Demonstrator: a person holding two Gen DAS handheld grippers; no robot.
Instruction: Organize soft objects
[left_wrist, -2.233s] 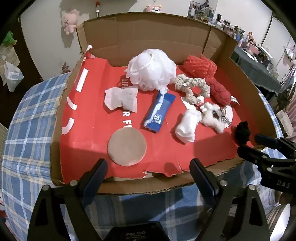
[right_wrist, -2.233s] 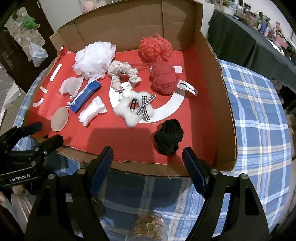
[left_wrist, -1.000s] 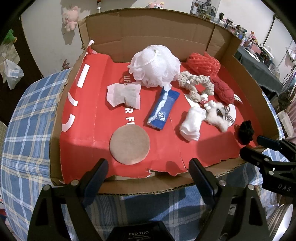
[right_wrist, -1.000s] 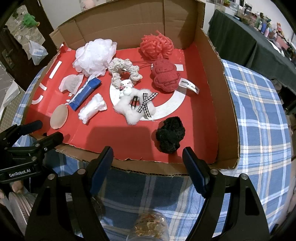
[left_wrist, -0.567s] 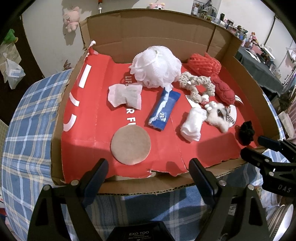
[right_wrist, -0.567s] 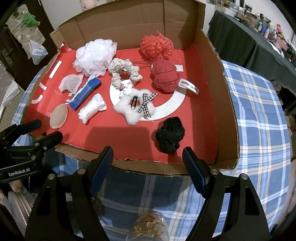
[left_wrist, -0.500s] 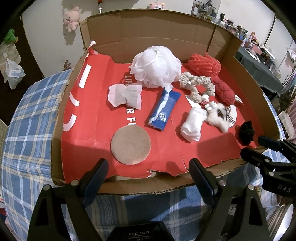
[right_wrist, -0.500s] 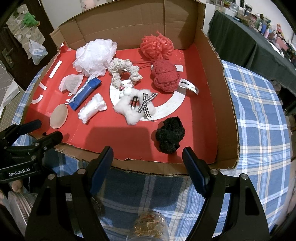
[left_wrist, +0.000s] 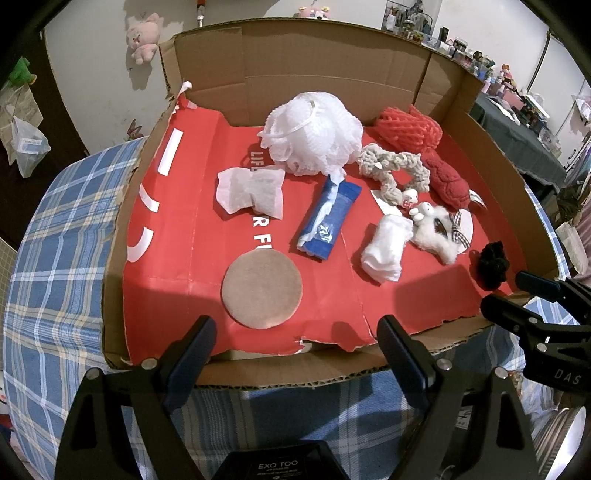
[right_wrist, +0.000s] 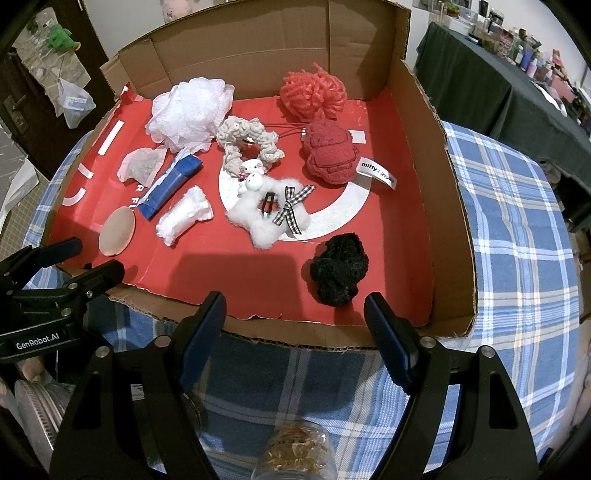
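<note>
Left gripper (left_wrist: 295, 343) and right gripper (right_wrist: 295, 317) hover with jaws spread wide, holding and touching nothing, before a red-lined cardboard tray (right_wrist: 454, 206) of soft objects.

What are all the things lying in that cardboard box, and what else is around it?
cardboard box: 1, brown with red floor, on the table
mesh bath puff: 1, white, back middle
mesh puff: 1, red, back right
knitted plush: 1, red, tagged, right of centre
crocheted ring: 1, beige, centre
fluffy clip: 1, white, checked bow, centre
scrunchie: 1, black, front right
rolled cloth: 1, white, front centre
packet: 1, blue, centre
crumpled pouch: 1, white, left
round pad: 1, tan, front left
checked tablecloth: 1, blue, under the box
left hand-held gripper: 1, black, open
right hand-held gripper: 1, black, open
</note>
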